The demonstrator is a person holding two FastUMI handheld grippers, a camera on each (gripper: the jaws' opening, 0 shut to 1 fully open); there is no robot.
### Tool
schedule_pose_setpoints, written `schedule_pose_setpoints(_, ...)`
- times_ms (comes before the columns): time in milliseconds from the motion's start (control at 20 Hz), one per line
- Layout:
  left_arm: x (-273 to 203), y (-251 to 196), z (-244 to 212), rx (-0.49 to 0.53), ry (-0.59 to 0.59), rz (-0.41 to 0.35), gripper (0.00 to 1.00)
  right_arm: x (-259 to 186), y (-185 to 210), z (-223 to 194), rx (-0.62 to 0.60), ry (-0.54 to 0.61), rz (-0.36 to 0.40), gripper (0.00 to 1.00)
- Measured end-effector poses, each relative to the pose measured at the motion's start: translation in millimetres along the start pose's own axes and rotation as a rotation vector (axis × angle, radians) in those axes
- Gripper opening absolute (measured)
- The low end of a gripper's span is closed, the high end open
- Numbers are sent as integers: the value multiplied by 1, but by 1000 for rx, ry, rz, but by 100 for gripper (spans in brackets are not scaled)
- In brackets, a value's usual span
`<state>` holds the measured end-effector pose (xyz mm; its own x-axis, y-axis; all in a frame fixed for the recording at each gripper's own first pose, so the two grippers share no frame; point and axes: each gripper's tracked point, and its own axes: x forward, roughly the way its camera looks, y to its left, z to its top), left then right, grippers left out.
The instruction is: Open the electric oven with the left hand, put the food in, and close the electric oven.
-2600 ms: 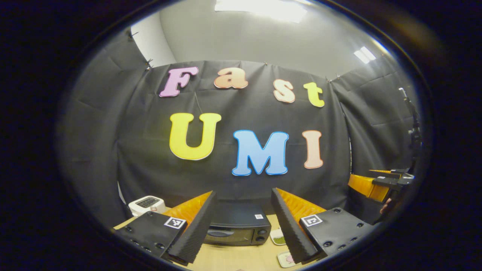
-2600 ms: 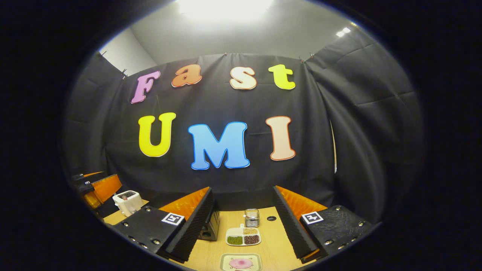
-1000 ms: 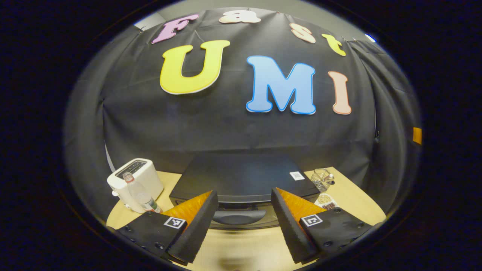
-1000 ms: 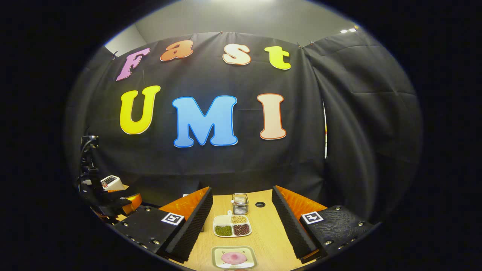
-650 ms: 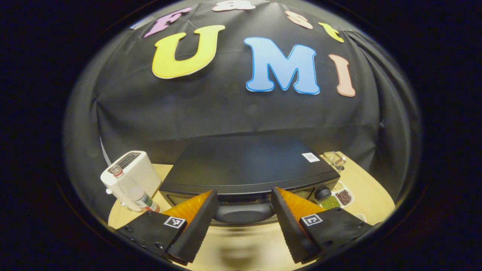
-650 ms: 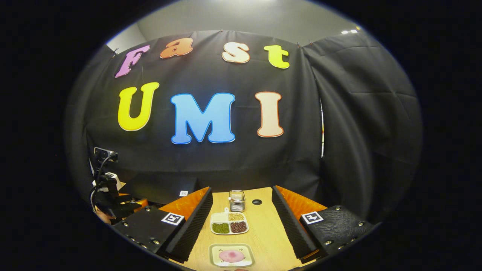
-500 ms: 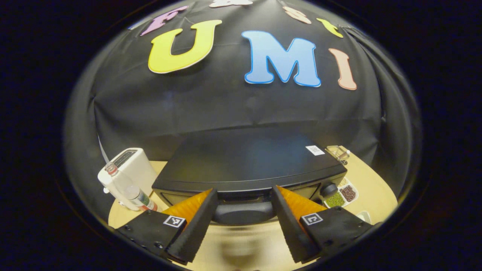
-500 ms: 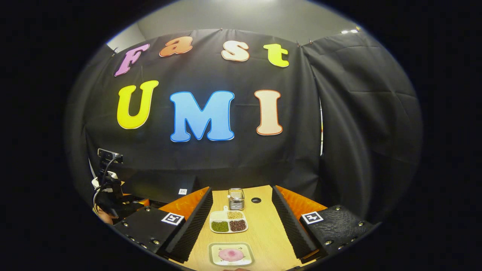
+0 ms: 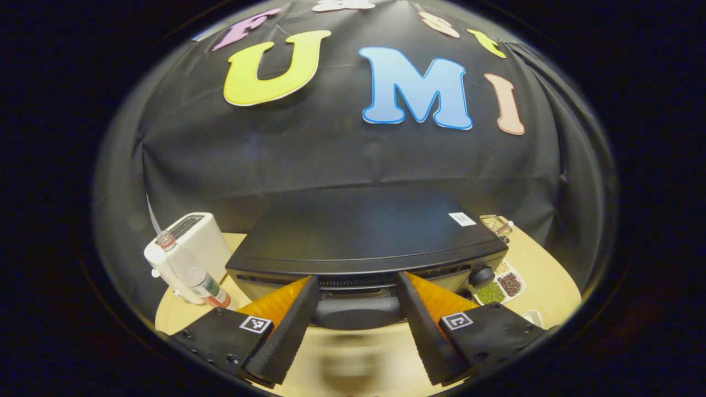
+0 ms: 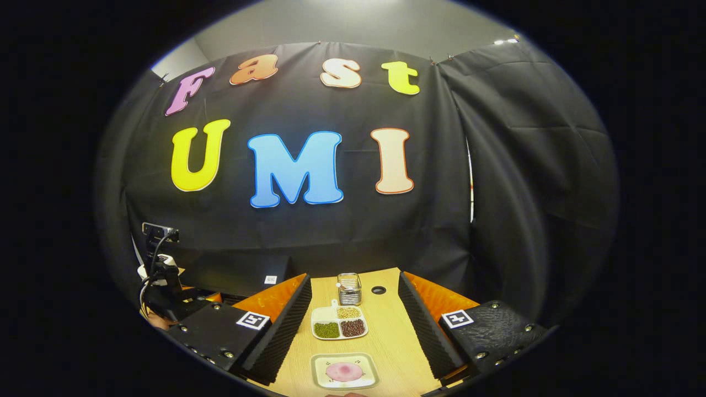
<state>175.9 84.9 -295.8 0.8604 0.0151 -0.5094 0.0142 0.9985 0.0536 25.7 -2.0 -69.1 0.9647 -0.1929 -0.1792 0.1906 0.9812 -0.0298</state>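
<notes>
Nothing ticked off yet. Oven [image 9: 364,231] door looks closed. Left claw [image 9: 357,331] is spread wide, straddling the door handle [image 9: 357,310], one finger either side, no squeeze that I can see; contact can't be confirmed. Left to do: clamp, pull door down, load food, shut.

Right claw [image 10: 353,331] is also spread and empty, hanging above the counter [image 10: 386,331]. Food is the pink piece on the small plate [image 10: 345,371] at 6 o'clock in the right gripper view, between its fingers but lower, untouched. Divided bean tray [image 10: 338,323] just beyond it at 12, small wire basket [image 10: 349,289] past that.

Clearances, left gripper view: toaster [image 9: 190,242] and a plastic bottle [image 9: 190,270] at 9 o'clock of the oven, near its corner. Bean tray [image 9: 499,286] at 3 o'clock, close to the knob [image 9: 481,274]. Bare counter in front of the door at 6, so I'd judge the door has room to drop. Booth wall is tight behind the oven at 12. Plate sits near the counter's front edge.
</notes>
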Motion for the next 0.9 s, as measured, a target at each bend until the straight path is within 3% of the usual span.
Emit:
schedule_pose_setpoints(100, -6, -1, -5, 3, 6, 0, 100, -1, -1, 2, 5, -9, 6, 98)
schedule_pose_setpoints(400, -30, -4, -31, 14, 32, 9, 92, -7, 0, -1, 23, -2, 25, 98)
schedule_pose_setpoints(550, -40, -5, -44, 29, 46, 13, 96, -13, -2, 0, 21, -4, 28, 98)
schedule_pose_setpoints(600, -42, -6, -49, 30, 53, 14, 92, -14, -3, 0, 20, -6, 27, 98)
schedule_pose_setpoints(900, -55, -8, -75, 48, 75, 10, 100, -20, -7, -2, 11, -1, 17, 98)
